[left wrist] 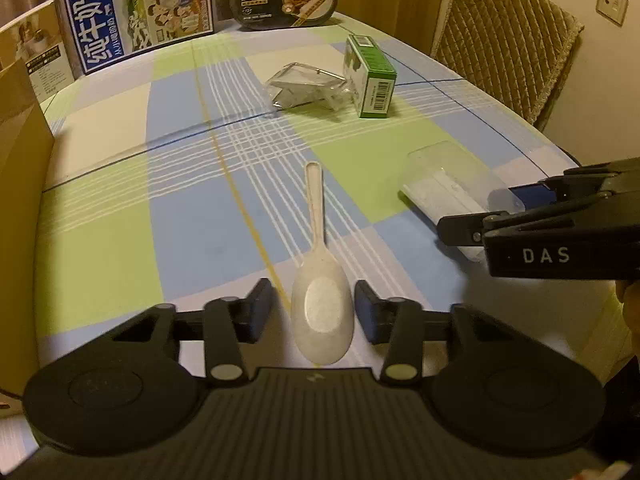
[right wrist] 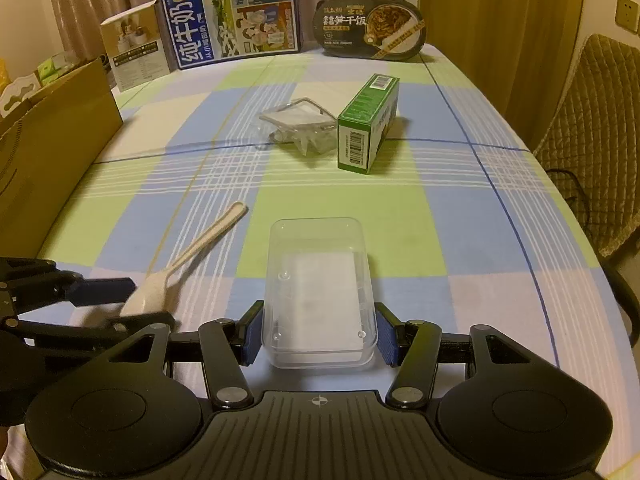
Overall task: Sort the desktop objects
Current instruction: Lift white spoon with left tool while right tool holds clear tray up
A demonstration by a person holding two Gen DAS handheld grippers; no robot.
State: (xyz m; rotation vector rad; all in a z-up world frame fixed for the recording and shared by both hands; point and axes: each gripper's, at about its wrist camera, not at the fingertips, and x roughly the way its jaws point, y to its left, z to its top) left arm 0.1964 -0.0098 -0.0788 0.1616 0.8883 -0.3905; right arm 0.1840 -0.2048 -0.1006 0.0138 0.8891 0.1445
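Sorting looks barely begun: left gripper (left wrist: pixel 315 309) stands open around the spoon (left wrist: pixel 322 312), right gripper (right wrist: pixel 319 335) clamps the clear box (right wrist: pixel 320 292); green carton (right wrist: pixel 366 122) waits on the table (right wrist: pixel 460 240).

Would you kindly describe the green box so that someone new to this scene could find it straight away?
Start from the checked tablecloth and look toward its far half, short of the tall blue milk carton. The green box lies there beside a crumpled clear plastic package. It is the only green carton, with barcodes on its end faces.
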